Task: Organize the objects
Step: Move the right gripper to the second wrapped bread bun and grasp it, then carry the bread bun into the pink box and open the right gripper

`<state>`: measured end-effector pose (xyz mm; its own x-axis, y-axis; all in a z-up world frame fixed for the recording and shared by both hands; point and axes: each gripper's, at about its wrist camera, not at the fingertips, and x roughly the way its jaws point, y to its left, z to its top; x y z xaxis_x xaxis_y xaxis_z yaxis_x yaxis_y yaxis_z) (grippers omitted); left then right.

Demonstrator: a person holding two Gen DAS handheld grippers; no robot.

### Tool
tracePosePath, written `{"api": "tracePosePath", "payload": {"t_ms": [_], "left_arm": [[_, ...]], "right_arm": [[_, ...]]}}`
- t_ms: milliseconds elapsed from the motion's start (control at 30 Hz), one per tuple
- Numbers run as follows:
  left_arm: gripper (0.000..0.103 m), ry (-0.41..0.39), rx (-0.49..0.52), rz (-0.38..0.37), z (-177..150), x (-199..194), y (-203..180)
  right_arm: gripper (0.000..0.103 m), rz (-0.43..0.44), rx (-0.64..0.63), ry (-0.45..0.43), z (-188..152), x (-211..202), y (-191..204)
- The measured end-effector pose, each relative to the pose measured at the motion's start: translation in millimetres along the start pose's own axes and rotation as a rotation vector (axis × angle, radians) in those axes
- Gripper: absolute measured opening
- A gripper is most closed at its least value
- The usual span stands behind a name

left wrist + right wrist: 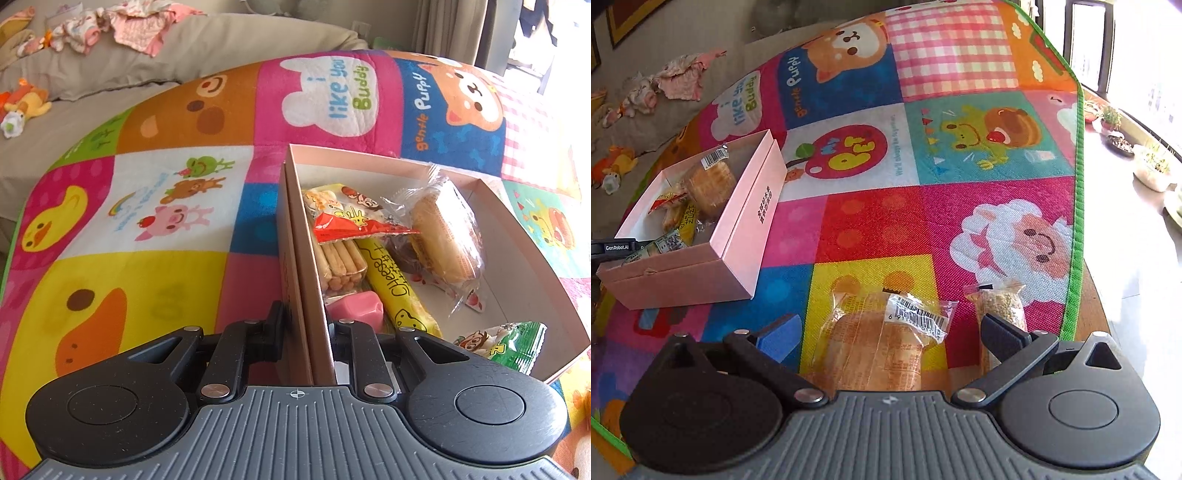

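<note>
An open pink box point(517, 236) lies on a colourful play mat and holds several snacks: a red and yellow packet point(351, 218), biscuit sticks point(343, 266), a yellow cheese stick point(399, 291), a wrapped cake point(443, 236) and a green packet point(513, 343). My left gripper point(308, 321) is shut on the box's left wall, one finger outside and one inside. In the right wrist view the same pink box point(738, 221) sits at the left. My right gripper point(890, 332) stands wide open around a wrapped cake packet point(879, 347) lying on the mat, with its pads clear of the wrapper.
A clear bag of small grains point(1001, 306) lies just beyond the right finger. The mat's green edge point(1078, 221) runs along the right, with potted plants point(1152, 166) on the sill beyond. A beige sofa point(110, 74) with clothes and soft toys lies behind the mat.
</note>
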<state>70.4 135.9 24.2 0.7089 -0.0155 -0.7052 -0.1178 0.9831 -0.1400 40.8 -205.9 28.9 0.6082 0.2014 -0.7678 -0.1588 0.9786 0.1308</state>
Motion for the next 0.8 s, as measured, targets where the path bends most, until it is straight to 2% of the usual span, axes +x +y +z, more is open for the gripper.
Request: {"api": "tracePosePath", "payload": {"t_ms": [33,100,167,233,367,467,633,800], "left_arm": [[0.019,0.0,0.001,0.0,0.0,0.0,0.1],[0.019,-0.001,0.0,-0.001,0.0,0.1,0.3],[0.019,0.001,0.001,-0.002,0.3,0.2,0.2],[0.019,0.006,0.002,-0.005,-0.3,-0.1,0.8],[0.019,0.013,0.008,-0.006,-0.2,-0.5,0.8],[0.019,0.017,0.006,0.001,0.2,-0.4,-0.7],[0.019,0.016,-0.002,-0.005,-0.8,-1.1,-0.8],[0.019,0.011,-0.004,-0.029,-2.5,-2.1,3.2]], "right_arm": [[0.103,0.002,-0.006,0.014,0.5,2.9,4.6],[0.093,-0.021,-0.046,0.034,-1.2,6.1,14.0],[0.068,-0.014,-0.082,0.067,-5.2,6.1,20.9],[0.057,-0.014,-0.101,0.082,-9.3,1.5,25.2],[0.056,-0.009,-0.124,0.079,-13.2,-21.5,31.1],[0.055,0.002,-0.149,0.019,-2.2,-51.7,40.7],[0.055,0.121,-0.203,-0.127,43.3,-103.3,71.6],[0.055,0.225,-0.227,-0.146,84.3,-92.0,114.1]]}}
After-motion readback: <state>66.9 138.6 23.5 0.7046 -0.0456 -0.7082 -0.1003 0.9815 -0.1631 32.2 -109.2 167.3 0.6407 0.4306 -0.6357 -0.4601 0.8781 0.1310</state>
